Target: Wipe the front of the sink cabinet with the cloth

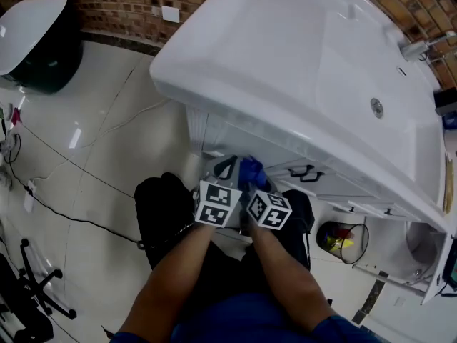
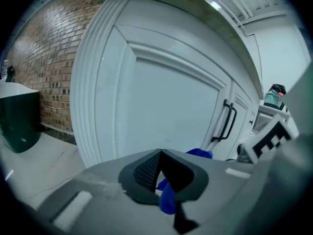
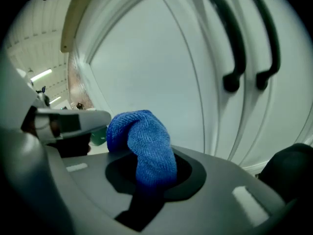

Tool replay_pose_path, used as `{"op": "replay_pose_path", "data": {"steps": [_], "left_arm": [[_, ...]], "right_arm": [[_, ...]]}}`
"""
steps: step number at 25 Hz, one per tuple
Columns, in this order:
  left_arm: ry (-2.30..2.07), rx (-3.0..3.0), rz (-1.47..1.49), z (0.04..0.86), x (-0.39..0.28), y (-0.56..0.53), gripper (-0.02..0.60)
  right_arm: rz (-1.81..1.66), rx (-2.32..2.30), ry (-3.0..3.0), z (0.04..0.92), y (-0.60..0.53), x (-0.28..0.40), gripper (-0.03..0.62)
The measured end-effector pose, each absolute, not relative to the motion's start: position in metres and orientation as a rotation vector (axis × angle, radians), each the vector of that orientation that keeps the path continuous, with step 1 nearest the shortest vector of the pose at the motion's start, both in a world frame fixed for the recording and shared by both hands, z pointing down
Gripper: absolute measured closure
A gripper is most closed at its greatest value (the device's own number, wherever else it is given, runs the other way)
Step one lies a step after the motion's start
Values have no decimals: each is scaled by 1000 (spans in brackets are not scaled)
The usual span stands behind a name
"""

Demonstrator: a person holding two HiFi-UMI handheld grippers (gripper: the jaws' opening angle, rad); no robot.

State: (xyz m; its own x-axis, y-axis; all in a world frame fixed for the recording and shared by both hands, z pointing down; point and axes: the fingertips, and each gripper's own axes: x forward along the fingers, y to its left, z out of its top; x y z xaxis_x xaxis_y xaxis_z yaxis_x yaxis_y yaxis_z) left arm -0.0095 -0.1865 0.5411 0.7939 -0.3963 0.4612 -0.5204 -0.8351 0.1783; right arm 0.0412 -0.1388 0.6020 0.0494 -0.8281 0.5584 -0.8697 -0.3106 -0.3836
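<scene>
Red brick wall (image 1: 107, 6) and glossy tiled floor (image 1: 93, 141) sit off to my left; the white panelled sink cabinet (image 2: 166, 102) fills what's ahead. My left gripper (image 2: 160, 153) has its tips closed, with a strip of the blue microfibre cloth (image 2: 166, 199) caught in the gap. My right gripper (image 3: 146, 168) is clamped on the cloth's bunched middle, close to the door, with the black door handles (image 3: 234, 48) beyond. I'd judge the cloth light, soft and floppy, so it wants pinching by a fat fold or it may slip while rubbing.

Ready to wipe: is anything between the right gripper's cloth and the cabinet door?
Nothing visible. The cloth, held by the right gripper, faces bare cabinet door; the black handles lie to its right.
</scene>
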Motion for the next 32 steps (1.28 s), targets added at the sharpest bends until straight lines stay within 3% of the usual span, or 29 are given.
{"op": "replay_pose_path", "data": {"steps": [10,15,32], "left_arm": [[-764,3021,231,452,-17,-138,581],[-795,3005,216,449,-22,-146,581],[-752,2816,478,511,-1,-161,581]], "right_arm": [[596,2412,-2069,436,-106,43,514],[407,2513,-2077,383,-115,63,514],[715,2431,-1865,492,-118,82,514]]}}
